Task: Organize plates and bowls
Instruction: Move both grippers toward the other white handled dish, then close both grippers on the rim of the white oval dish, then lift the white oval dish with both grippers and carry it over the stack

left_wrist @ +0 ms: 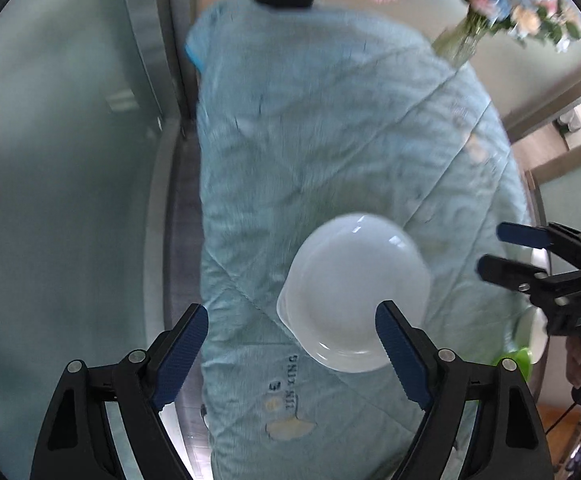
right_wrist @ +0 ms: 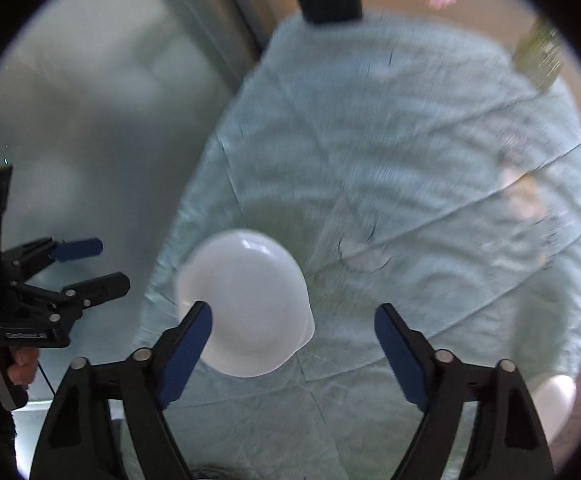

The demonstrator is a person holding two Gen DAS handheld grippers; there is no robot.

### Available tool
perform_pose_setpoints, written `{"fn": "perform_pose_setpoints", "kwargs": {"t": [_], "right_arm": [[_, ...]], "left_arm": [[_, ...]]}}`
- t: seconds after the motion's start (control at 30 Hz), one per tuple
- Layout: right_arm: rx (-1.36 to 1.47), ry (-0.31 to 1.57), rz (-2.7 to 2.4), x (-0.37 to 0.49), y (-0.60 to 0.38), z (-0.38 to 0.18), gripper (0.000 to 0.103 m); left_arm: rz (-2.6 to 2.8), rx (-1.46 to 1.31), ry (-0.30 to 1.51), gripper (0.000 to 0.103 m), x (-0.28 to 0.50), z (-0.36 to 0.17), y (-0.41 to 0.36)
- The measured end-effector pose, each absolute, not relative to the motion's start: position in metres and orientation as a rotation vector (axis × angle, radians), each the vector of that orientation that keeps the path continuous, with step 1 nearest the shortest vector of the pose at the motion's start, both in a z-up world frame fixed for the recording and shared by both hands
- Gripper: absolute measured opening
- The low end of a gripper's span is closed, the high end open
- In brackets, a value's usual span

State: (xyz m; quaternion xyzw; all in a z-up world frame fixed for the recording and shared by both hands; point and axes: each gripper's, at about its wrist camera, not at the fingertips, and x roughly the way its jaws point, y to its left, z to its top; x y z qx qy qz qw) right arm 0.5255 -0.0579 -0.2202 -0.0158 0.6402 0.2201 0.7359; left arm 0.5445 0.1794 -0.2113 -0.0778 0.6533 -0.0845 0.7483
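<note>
Bowl stack: white bowls (left_wrist: 352, 296) sat nested on the pale green quilted cloth (left_wrist: 330, 140), near its front edge; at least two rims showed, exact count could not be told.
Left side: frosted glass panel (left_wrist: 62, 160) ran along the cloth's left edge, nothing of the task there.
Left gripper: left gripper (left_wrist: 292, 354) hovered above the cloth with jaws spread wide, holding nothing; its right pad overlapped the stack's near rim in the left wrist view, contact not clear.
Centre: stack lay between the two grippers, closer to the left one.
Right gripper: right gripper (right_wrist: 292, 356) also stood wide open and empty; stack (right_wrist: 246, 304) appeared by its left pad.
Right side: more white ware (right_wrist: 556, 404) sat at the cloth's right edge with something green (left_wrist: 518, 360) beside it; too cut off to tell plate from bowl.
Far back: flower vase (left_wrist: 462, 38) stood on the far right of the table.
Handling: looked like glazed ceramic or hard plastic, so stiff, smooth, likely slippery; if ceramic, chippable and heavier as a stack.
Grip spot: judged best to pinch the rim wall, one finger inside and one outside, at the near edge.
Risk: nested bowls could separate or tilt when lifted by one rim; the soft cloth gave a wobbly base.
Blur: both views were smeared.
</note>
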Motion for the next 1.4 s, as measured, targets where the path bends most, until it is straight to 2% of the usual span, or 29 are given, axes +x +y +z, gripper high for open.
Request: {"fn": "perform_pose_setpoints", "kwargs": {"t": [0.07, 0.13, 0.23, 0.3, 0.37, 0.6, 0.67, 0.7, 0.77, 1.23, 1.4], "right_arm": [[-0.037, 1.437, 0.492, 0.526, -0.054, -0.248, 0.079], [-0.033, 1.454, 0.515, 0.526, -0.051, -0.268, 0.079], [-0.028, 1.471, 0.528, 0.528, -0.048, -0.289, 0.070], [-0.023, 1.476, 0.537, 0.529, -0.046, -0.296, 0.057], [-0.034, 1.477, 0.544, 0.530, -0.043, -0.299, 0.041], [-0.032, 1.482, 0.518, 0.534, -0.042, -0.308, 0.025], [-0.036, 1.489, 0.510, 0.534, -0.042, -0.309, 0.017], [-0.041, 1.490, 0.508, 0.535, -0.042, -0.311, 0.015], [-0.038, 1.493, 0.504, 0.535, -0.043, -0.310, 0.015], [-0.141, 1.462, 0.426, 0.529, -0.016, -0.304, 0.015], [-0.144, 1.428, 0.385, 0.525, -0.015, -0.296, 0.010]], "left_arm": [[-0.204, -0.179, 1.458, 0.077, 0.546, -0.237, 0.177], [-0.213, -0.207, 1.479, 0.076, 0.546, -0.258, 0.178], [-0.215, -0.244, 1.509, 0.066, 0.545, -0.281, 0.178], [-0.228, -0.237, 1.519, 0.055, 0.545, -0.291, 0.175], [-0.221, -0.207, 1.531, 0.051, 0.545, -0.299, 0.172], [-0.217, -0.221, 1.531, 0.042, 0.546, -0.309, 0.170], [-0.211, -0.226, 1.532, 0.030, 0.546, -0.310, 0.171], [-0.211, -0.240, 1.537, 0.027, 0.546, -0.310, 0.172], [-0.232, -0.274, 1.541, 0.015, 0.544, -0.307, 0.178], [-0.220, -0.258, 1.522, 0.013, 0.546, -0.300, 0.175], [-0.223, -0.229, 1.488, 0.011, 0.544, -0.289, 0.171]]}}
